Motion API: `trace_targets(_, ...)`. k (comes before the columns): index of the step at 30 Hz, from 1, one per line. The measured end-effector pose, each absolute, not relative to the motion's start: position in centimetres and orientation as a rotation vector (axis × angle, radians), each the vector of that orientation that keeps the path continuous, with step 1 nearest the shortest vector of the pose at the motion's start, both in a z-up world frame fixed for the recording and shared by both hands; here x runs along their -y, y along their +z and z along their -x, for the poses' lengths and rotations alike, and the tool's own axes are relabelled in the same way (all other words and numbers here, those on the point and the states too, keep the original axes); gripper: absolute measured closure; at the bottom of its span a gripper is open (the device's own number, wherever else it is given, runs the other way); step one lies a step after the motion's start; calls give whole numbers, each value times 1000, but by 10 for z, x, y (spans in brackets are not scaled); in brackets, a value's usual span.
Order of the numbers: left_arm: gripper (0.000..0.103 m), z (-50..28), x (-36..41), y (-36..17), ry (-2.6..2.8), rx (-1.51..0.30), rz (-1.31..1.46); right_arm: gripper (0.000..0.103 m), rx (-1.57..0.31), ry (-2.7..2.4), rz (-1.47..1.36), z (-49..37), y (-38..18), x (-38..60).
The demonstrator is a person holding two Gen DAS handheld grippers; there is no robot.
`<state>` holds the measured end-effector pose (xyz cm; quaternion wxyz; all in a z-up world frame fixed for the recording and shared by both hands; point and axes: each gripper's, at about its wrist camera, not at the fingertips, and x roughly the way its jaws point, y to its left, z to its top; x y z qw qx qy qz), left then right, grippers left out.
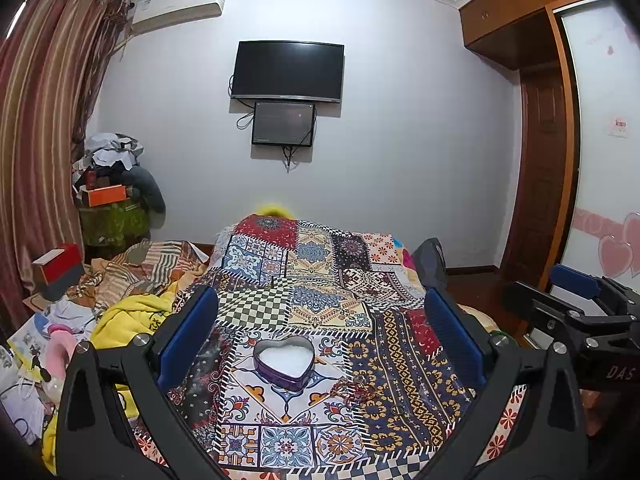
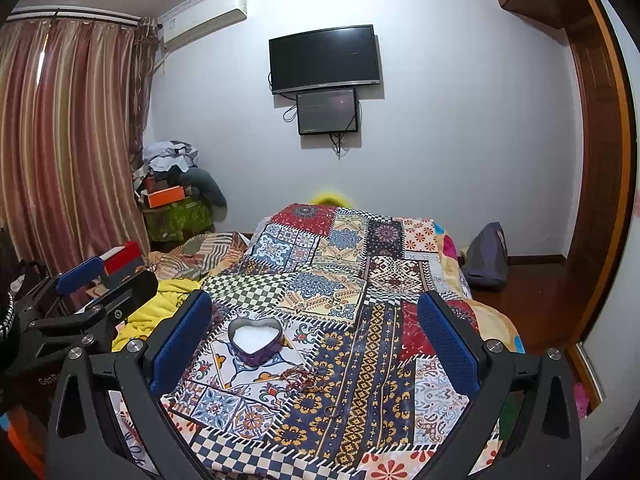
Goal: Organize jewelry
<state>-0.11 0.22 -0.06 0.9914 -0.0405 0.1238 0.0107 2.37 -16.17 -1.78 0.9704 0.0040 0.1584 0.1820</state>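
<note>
A purple heart-shaped tin (image 1: pixel 284 362) with a white lining sits open on the patchwork cloth (image 1: pixel 312 280); it also shows in the right wrist view (image 2: pixel 256 340). A tangle of reddish bracelets and chain (image 1: pixel 356 390) lies just right of the tin, also in the right wrist view (image 2: pixel 300 382). A small ring (image 2: pixel 331 412) lies nearer me, also in the left wrist view (image 1: pixel 398 409). My left gripper (image 1: pixel 320 336) is open and empty above the tin. My right gripper (image 2: pixel 316 340) is open and empty above the jewelry.
The cloth covers a bed (image 2: pixel 492 320). Crumpled yellow and striped bedding (image 1: pixel 128 312) and clutter lie to the left. A red box (image 1: pixel 60 264) stands by the curtain (image 1: pixel 36 120). A bag (image 2: pixel 486 256) sits on the floor at right. A wardrobe (image 1: pixel 560 160) stands right.
</note>
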Motion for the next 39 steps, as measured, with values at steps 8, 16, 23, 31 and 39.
trace_targets(8, 0, 1, -5, -1, 23, -247, 83, 1, -320, 368, -8, -23, -17, 161)
trace_targets(16, 0, 1, -2, 0, 22, -246, 79, 1, -323, 369, -11, -24, -17, 160)
trace_targets(23, 0, 3, 0, 0, 21, -242, 79, 1, -323, 369, -12, -24, -17, 161)
trace_targets(31, 0, 4, 3, 3, 17, -245, 81, 1, -325, 369, -12, -24, -17, 160)
trace_targets(39, 0, 2, 2, 3, 16, -250, 87, 1, -335, 367, -15, -28, -21, 162)
